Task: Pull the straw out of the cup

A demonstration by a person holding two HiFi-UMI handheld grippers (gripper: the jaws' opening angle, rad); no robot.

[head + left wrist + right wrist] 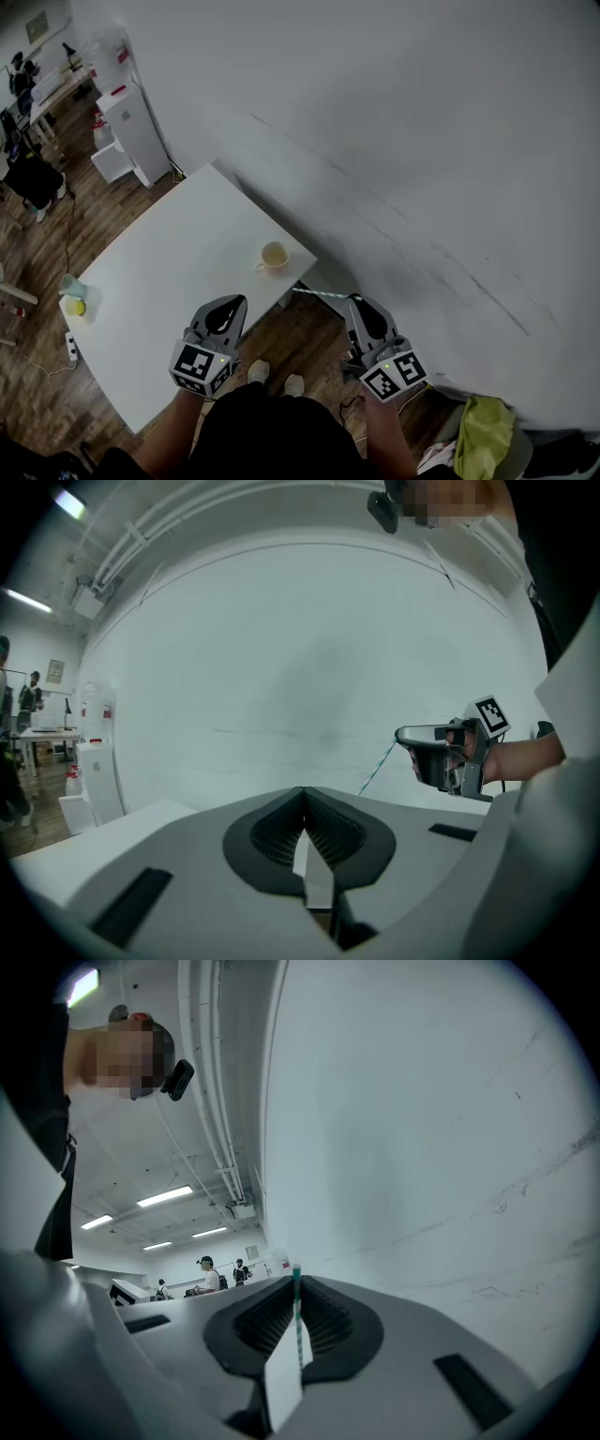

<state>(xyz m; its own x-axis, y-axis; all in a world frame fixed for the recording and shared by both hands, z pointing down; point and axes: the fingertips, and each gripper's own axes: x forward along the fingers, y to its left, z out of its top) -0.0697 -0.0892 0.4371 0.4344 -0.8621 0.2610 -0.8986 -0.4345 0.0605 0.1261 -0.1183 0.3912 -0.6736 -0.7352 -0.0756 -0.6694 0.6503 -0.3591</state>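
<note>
A cream cup (273, 255) stands near the right edge of the white table (169, 281). The thin striped straw (319, 293) is outside the cup, lying level in the air off the table's edge, with my right gripper (354, 301) shut on one end. In the right gripper view the straw (297, 1321) runs up between the closed pads of that gripper (296, 1283). My left gripper (230, 304) hovers over the table's near edge, shut and empty (303, 799). In the left gripper view the right gripper (441, 757) holds the straw (375, 771) pointing down-left.
A green cup with a yellow object (72, 296) sits at the table's left corner. A white cabinet (134, 131) stands against the wall beyond the table. A power strip (71, 347) lies on the wood floor. A yellow-green cloth (483, 433) lies at the lower right.
</note>
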